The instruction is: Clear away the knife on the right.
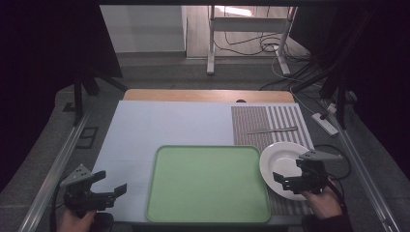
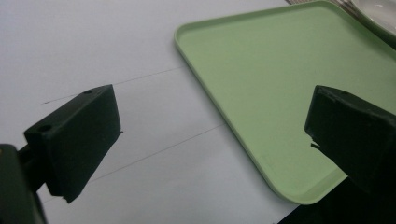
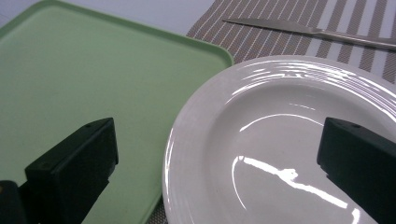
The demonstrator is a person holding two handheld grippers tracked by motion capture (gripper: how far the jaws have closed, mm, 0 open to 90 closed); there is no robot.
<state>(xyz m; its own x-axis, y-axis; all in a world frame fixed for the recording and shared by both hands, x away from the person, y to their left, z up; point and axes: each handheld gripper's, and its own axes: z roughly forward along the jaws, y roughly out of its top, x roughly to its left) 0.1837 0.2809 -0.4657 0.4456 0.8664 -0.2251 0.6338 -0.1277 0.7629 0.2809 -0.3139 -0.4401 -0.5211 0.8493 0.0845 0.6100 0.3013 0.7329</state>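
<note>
- Plate (image 1: 283, 166): white, on striped mat right of green tray (image 1: 208, 183), rim overlapping tray edge.
- Right hand-held gripper (image 3: 217, 163): wide open over plate, empty.
- Left hand-held gripper (image 2: 212, 135): wide open left of tray, empty.
- Knife (image 1: 271, 130): beyond plate.

Glossy white glazed plate (image 3: 280, 140), streaked with highlights; matt, smooth pale-green plastic tray (image 3: 93, 70); woven striped placemat (image 3: 280, 42), finely ribbed; bright polished metal knife (image 3: 308, 30); smooth matt white sheet (image 2: 93, 46) over worktop, wooden edge (image 1: 208, 95) at far side; matt black plastic on left claw (image 2: 212, 140) and right claw (image 3: 219, 172).
</note>
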